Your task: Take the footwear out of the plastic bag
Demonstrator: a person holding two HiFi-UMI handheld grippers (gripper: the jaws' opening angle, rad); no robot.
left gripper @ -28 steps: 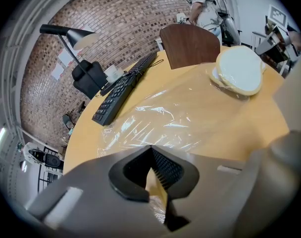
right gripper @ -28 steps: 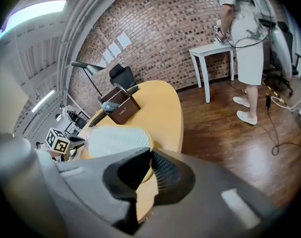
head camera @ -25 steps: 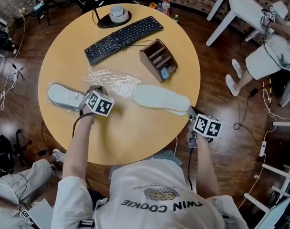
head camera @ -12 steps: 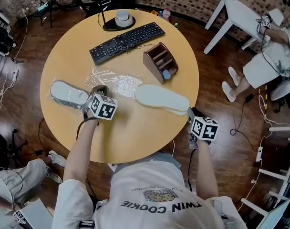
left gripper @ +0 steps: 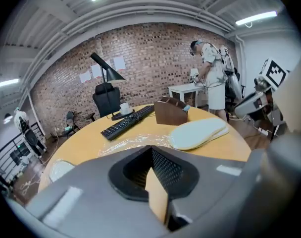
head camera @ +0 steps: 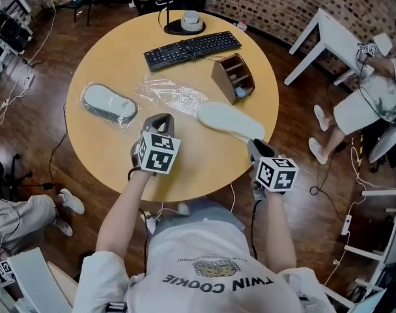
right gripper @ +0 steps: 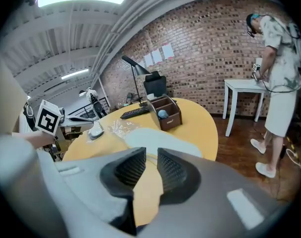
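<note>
Brick-walled workroom, with a round yellow wooden table (head camera: 185,168) in the middle. The right gripper (right gripper: 148,162) has just been opening its fingers (right gripper: 173,170); they stand apart with nothing between them. Just beyond them lies the bare white flat slipper (head camera: 230,120), free of any wrapping. The left gripper (left gripper: 151,180) holds its fingers (left gripper: 165,168) a narrow slit apart, also empty. Ahead of them sits the crumpled clear empty plastic bag (head camera: 172,95). Farther to their left is the second grey-white slipper (head camera: 109,103), sealed in its own clear plastic wrapping (head camera: 129,113). Since a second ago, both grippers have lifted off the slippers toward the near edge. One slipper looks done; one remains.
</note>
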